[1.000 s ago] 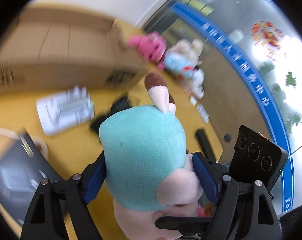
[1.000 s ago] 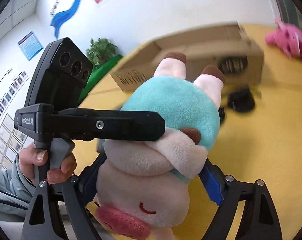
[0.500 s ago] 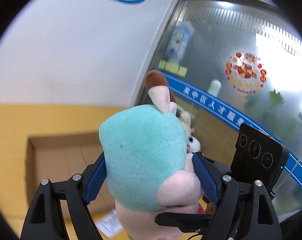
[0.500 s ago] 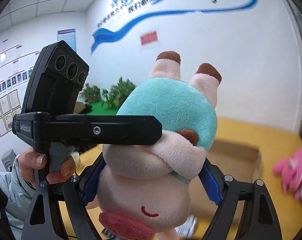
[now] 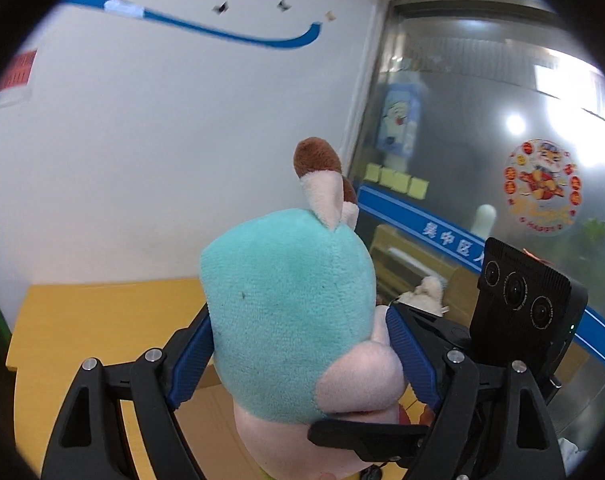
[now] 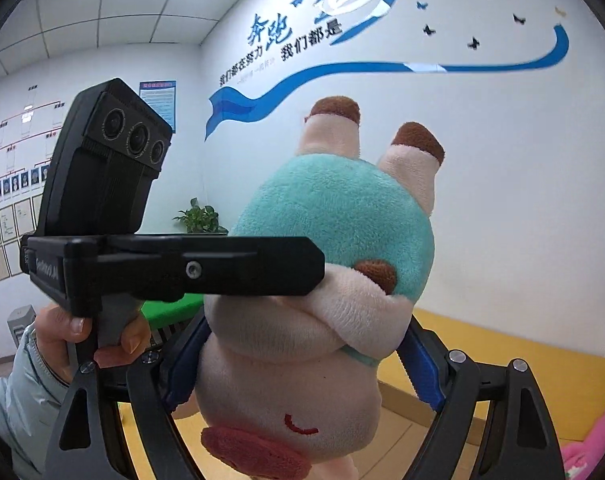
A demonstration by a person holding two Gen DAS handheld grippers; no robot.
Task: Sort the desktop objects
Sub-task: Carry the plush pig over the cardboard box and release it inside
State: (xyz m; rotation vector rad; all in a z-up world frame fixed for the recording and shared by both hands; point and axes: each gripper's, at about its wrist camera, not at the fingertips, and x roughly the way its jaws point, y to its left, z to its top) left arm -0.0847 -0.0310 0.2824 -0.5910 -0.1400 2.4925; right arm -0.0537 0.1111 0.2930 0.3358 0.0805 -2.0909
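A plush pig in a teal shirt [image 5: 290,320] is held upside down, its brown-tipped legs pointing up. My left gripper [image 5: 298,356] is shut on its teal body, blue pads pressing both sides. My right gripper [image 6: 302,364] is shut on the pig's pink head and chest [image 6: 286,380], snout toward the camera. The left gripper's body crosses the right wrist view in front of the pig, held by a hand [image 6: 62,332]. Both grippers are raised high above the yellow table [image 5: 82,320].
A cardboard box [image 5: 206,420] lies below the toy on the table. A pink plush [image 6: 590,440] sits at the lower right and a white plush [image 5: 426,292] by the glass wall. White wall ahead.
Both grippers have lifted and tilted upward with the pig held between them. The table, box and other toys have dropped out of most of the view; wall and ceiling now fill it.
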